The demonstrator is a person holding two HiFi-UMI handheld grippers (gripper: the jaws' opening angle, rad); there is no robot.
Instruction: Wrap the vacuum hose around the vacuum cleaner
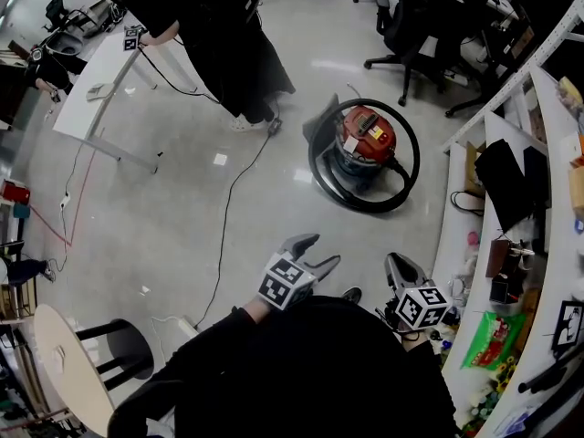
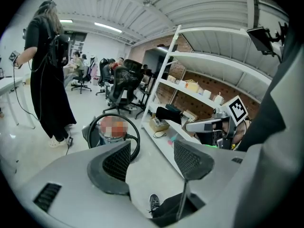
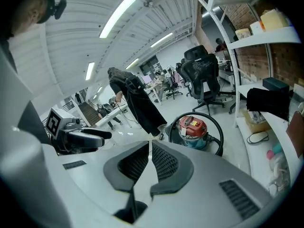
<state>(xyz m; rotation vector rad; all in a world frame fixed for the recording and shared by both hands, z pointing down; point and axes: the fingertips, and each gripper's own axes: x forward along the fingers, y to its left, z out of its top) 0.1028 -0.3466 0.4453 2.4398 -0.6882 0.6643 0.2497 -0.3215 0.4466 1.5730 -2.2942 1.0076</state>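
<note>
Bright, even indoor light from ceiling tube lights [image 3: 118, 14], pale glare patches on the glossy floor [image 1: 182, 190], only faint soft shadows, strong fisheye bending and dark rounded corners in both gripper views, close foreground slightly soft, head view fairly sharp

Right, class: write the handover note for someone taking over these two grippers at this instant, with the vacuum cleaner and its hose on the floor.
The left gripper is open and empty, held near the body.
The right gripper is shut with nothing in it, also near the body.
The vacuum cleaner stands on the floor ahead, beside the shelves.
The hose lies in one loop around the vacuum cleaner.
Done: the wrap looks complete.
Left: probably only a check that the loop sits snug. Neither gripper touches anything.
</note>
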